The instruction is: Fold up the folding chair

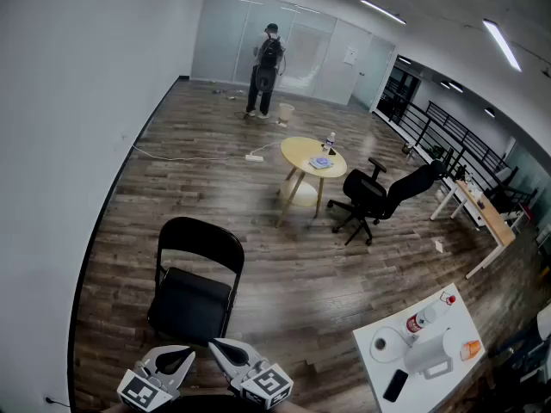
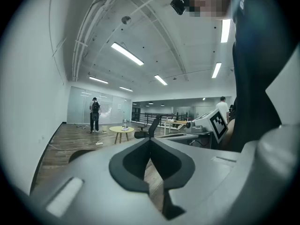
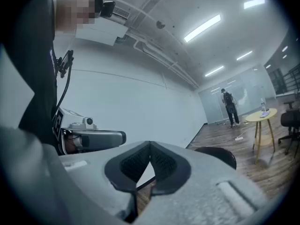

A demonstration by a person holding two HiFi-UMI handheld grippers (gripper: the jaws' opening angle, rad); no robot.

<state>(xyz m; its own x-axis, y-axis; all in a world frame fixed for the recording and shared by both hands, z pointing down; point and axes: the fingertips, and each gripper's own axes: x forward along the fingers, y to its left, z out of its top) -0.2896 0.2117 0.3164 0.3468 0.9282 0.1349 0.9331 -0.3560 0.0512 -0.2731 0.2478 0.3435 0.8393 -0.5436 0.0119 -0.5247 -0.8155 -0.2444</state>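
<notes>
Head view, folding chair (image 1: 195,280) unfolded, left tongs (image 1: 188,353) and right tongs (image 1: 215,344) closed, empty

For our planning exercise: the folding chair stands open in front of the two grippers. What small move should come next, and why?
Probably open both grippers and reach toward the folding chair: it stands unfolded ahead, while the left gripper and right gripper are shut, empty and clear of it.

Open-plan office, wood-plank floor (image 1: 258,256), glass partition wall (image 1: 232,37), swivel office chair (image 1: 379,198), long desk (image 1: 482,213), ceiling strip lights (image 1: 502,44).
</notes>
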